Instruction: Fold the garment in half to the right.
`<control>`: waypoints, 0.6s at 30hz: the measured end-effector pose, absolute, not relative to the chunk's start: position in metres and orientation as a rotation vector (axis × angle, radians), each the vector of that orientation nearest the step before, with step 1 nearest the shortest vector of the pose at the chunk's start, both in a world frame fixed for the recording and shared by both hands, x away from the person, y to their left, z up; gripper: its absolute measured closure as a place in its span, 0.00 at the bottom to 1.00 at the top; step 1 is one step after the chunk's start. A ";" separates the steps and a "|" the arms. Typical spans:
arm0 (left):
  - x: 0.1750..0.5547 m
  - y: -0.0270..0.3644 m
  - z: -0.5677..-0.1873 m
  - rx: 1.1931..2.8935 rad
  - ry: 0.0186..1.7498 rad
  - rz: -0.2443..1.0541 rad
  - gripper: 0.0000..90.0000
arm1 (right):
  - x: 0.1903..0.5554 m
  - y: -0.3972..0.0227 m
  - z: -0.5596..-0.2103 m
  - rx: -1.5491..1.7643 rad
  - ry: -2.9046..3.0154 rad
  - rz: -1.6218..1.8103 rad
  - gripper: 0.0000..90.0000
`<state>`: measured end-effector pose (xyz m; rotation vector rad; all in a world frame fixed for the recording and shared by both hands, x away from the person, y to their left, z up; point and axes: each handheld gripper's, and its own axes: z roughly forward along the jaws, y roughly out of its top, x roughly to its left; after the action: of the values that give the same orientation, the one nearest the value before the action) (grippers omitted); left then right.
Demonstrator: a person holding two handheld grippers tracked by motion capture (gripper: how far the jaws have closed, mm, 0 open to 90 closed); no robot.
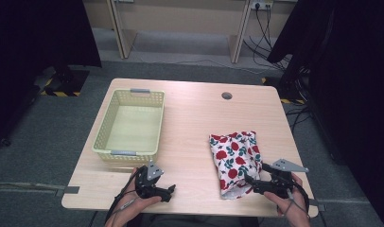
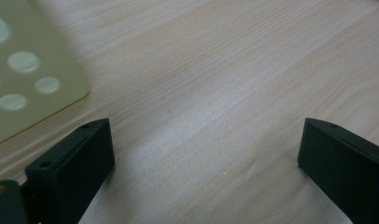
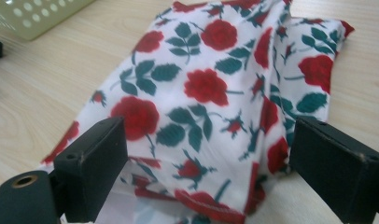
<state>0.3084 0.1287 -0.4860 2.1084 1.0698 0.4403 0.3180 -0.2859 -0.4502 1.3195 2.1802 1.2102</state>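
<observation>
A white cloth printed with red roses (image 1: 235, 158) (image 3: 206, 86) lies folded on the right half of the wooden table (image 1: 195, 113). My right gripper (image 1: 255, 173) (image 3: 211, 135) is at the cloth's near end, close to the table's front edge. Its jaws stand open, one on each side of the cloth, and the pads do not press on it. My left gripper (image 1: 171, 191) (image 2: 206, 135) rests low over bare wood near the front edge. It is open with nothing between its jaws. It is just in front of a pale yellow perforated basket (image 1: 126, 153) (image 2: 24, 79).
The basket, which holds nothing, sits on the table's left half, and its corner appears in the right gripper view (image 3: 38, 18). A round cable hole (image 1: 226, 95) lies near the far edge. Dark curtains, desk legs and cables stand beyond the table.
</observation>
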 end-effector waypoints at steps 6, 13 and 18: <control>0.304 0.136 -0.487 2.094 1.081 0.453 0.03 | 0.311 -0.293 -0.455 1.324 2.178 1.188 0.13; 0.297 0.141 -0.488 2.089 1.088 0.458 0.02 | 0.301 -0.303 -0.462 1.334 2.170 1.178 0.13; 0.293 0.144 -0.487 2.087 1.096 0.462 0.02 | 0.296 -0.311 -0.467 1.358 2.160 1.168 0.12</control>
<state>0.2933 0.1437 -0.4875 2.0874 1.0959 0.4619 0.2962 -0.3107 -0.4673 1.3583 2.1597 1.1677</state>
